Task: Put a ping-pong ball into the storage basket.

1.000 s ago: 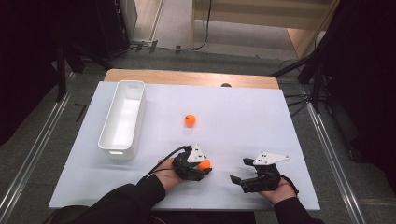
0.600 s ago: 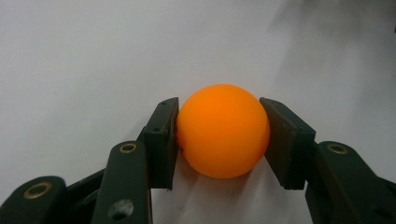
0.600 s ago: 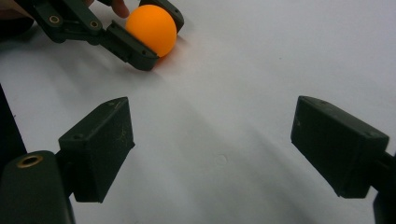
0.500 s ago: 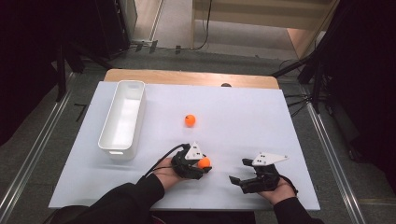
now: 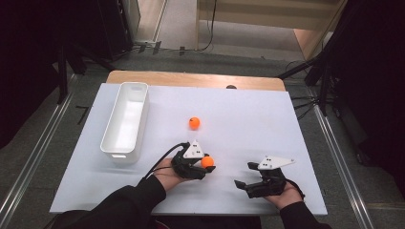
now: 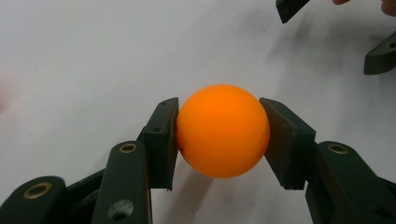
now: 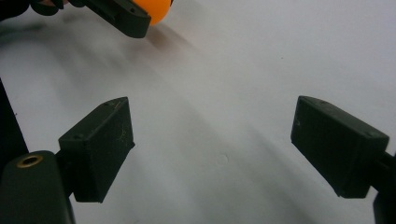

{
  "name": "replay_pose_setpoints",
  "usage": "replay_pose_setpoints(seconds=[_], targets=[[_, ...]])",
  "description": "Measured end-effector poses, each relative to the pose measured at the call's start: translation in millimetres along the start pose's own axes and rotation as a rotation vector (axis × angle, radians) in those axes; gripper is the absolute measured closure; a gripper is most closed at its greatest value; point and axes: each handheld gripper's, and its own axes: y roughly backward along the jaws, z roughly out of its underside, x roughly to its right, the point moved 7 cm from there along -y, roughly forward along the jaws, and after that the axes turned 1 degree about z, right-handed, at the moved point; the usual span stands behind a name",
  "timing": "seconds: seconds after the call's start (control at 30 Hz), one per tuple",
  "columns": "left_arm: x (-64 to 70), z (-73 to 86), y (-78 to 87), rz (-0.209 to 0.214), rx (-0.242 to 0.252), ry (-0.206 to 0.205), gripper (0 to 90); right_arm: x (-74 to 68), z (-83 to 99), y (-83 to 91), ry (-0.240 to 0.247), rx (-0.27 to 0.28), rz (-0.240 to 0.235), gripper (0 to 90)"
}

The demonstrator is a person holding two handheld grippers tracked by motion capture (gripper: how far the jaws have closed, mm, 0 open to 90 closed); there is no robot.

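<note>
An orange ball [image 6: 222,130] sits squeezed between the two black jaws of my left gripper [image 6: 219,135], which is shut on it. From above, that ball [image 5: 207,162] and left gripper [image 5: 204,167] are near the front middle of the white table [image 5: 253,119]. A second orange ball [image 5: 194,123] lies loose on the table farther back. My right gripper [image 5: 244,180] rests low at the front right, open, with bare table between its jaws [image 7: 210,144]. It faces left toward the held ball [image 7: 158,9].
A long white bin [image 5: 125,119] stands lengthwise on the left side of the table, nothing visible inside it. A wooden edge [image 5: 191,78] runs along the table's far side. Dark stands and cables surround the table on the floor.
The left gripper with the orange ball has shifted very slightly away from the front edge. The right gripper has stayed where it was, still open.
</note>
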Motion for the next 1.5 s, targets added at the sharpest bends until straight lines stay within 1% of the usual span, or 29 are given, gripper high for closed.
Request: replay_pose_setpoints(seconds=[0.1, 0.2, 0.33, 0.4, 0.6, 0.63, 0.8, 0.87, 0.97, 1.1, 1.3, 1.5], targets=[[-0.2, -1.1, 2.3, 0.003, 0.0, 0.0, 50.4, 0.0, 0.1, -0.1, 0.001, 0.0, 0.0, 11.6], [0.3, -2.9, 4.5, 0.006, 0.007, 0.01, 50.4, -0.1, 0.1, -0.1, 0.002, 0.0, -0.001, 11.6], [1.2, -4.7, 7.6, 0.008, 0.0, -0.004, 50.3, -0.1, 0.1, 0.1, 0.005, 0.002, -0.001, 11.7], [1.5, -6.1, 8.9, 0.004, 0.006, -0.003, 50.4, -0.2, 0.1, 0.0, 0.006, 0.002, -0.002, 11.6], [0.3, -9.0, 14.2, 0.004, 0.002, 0.007, 50.4, -0.7, 0.2, -0.5, 0.006, 0.001, -0.005, 11.6], [0.3, -10.0, 14.9, 0.004, 0.008, 0.012, 50.4, -0.7, 0.2, -0.5, 0.006, 0.001, -0.005, 11.6], [-0.4, -13.9, 20.2, 0.001, 0.007, 0.004, 50.4, -1.1, 0.6, -0.7, 0.007, -0.003, -0.006, 11.6], [-0.2, -15.6, 22.0, -0.006, 0.014, 0.006, 50.4, -1.4, 1.0, -0.4, 0.006, -0.007, -0.007, 11.6], [-0.8, -17.0, 25.4, -0.008, 0.008, -0.001, 50.3, -1.5, 0.9, -0.7, 0.005, -0.006, -0.007, 11.6], [-1.9, -19.2, 29.1, -0.017, 0.006, 0.004, 50.4, -1.7, 1.0, -0.6, 0.007, -0.008, -0.009, 11.6], [-4.3, -23.0, 35.6, -0.017, 0.013, 0.025, 50.4, -1.9, 1.0, -0.9, 0.007, -0.009, -0.007, 11.6], [-7.5, -25.3, 40.8, -0.018, 0.007, 0.043, 50.4, -2.1, 1.0, -0.9, 0.004, -0.011, -0.008, 11.6]])
